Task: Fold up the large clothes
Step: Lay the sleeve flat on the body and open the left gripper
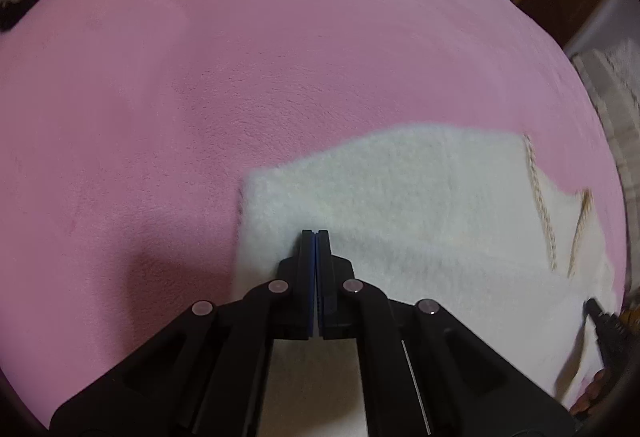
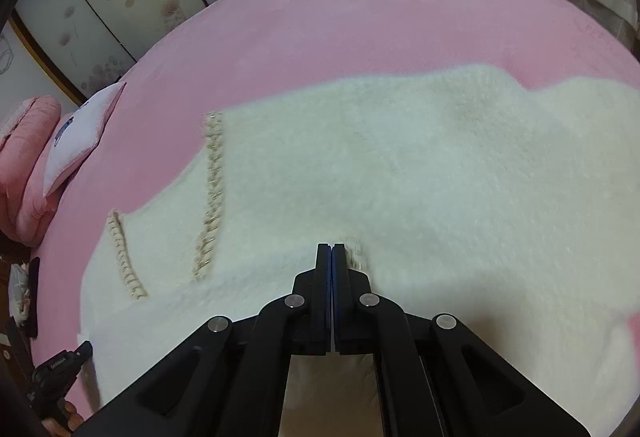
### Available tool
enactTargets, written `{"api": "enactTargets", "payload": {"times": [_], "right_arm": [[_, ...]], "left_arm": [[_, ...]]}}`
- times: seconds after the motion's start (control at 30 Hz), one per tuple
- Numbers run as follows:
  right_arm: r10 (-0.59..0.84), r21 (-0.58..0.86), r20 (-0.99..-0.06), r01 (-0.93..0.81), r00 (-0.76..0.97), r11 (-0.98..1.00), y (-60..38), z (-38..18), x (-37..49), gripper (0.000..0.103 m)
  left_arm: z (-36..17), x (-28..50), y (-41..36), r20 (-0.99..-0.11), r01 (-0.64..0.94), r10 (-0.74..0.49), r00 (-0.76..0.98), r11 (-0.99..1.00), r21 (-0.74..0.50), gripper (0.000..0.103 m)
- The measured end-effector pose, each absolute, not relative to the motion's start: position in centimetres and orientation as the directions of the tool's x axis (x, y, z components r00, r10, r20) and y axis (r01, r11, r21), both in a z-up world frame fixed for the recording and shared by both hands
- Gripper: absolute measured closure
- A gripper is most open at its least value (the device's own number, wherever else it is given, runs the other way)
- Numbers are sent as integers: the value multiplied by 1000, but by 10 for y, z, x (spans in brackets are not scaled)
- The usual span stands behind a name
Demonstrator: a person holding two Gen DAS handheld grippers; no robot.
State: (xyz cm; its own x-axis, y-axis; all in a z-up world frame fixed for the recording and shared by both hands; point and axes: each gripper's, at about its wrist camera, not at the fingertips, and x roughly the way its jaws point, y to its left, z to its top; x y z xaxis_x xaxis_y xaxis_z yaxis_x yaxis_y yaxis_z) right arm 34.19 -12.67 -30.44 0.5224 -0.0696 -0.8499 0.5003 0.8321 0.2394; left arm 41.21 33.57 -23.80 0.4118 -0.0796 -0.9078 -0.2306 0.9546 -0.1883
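White fuzzy garment (image 2: 400, 177) lies spread flat on the pink bed (image 2: 360, 5), braided trim (image 2: 210, 197) facing up, likely laid out ready for folding. Left claw (image 1: 315, 233) and right claw (image 2: 331, 246) both pinched shut, nothing held, angled down over the fabric.

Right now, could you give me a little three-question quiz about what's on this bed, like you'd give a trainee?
1. True or false: both claws are open.
2. What colour is the blanket under the fluffy garment?
3. The braided trim strips are: (a) red (b) beige (c) black?

Key:
1. False. The left claw and right claw are shut over the white fluffy garment.
2. Pink: the pink blanket.
3. (b): the braided trim is beige.
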Motion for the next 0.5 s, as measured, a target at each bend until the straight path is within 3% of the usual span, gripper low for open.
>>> {"api": "enactTargets", "payload": {"times": [0.27, 0.33, 0.5], "right_arm": [[14, 259, -882, 461, 470, 849, -51, -265, 227, 101], [15, 224, -909, 455, 417, 862, -50, -262, 163, 99], [55, 189, -959, 486, 276, 854, -12, -252, 109, 96]], "left_arm": [[-197, 290, 360, -930, -284, -88, 357, 938, -198, 102], [-193, 260, 361, -941, -286, -77, 329, 942, -177, 102], [-169, 175, 360, -957, -246, -95, 276, 955, -166, 102]]}}
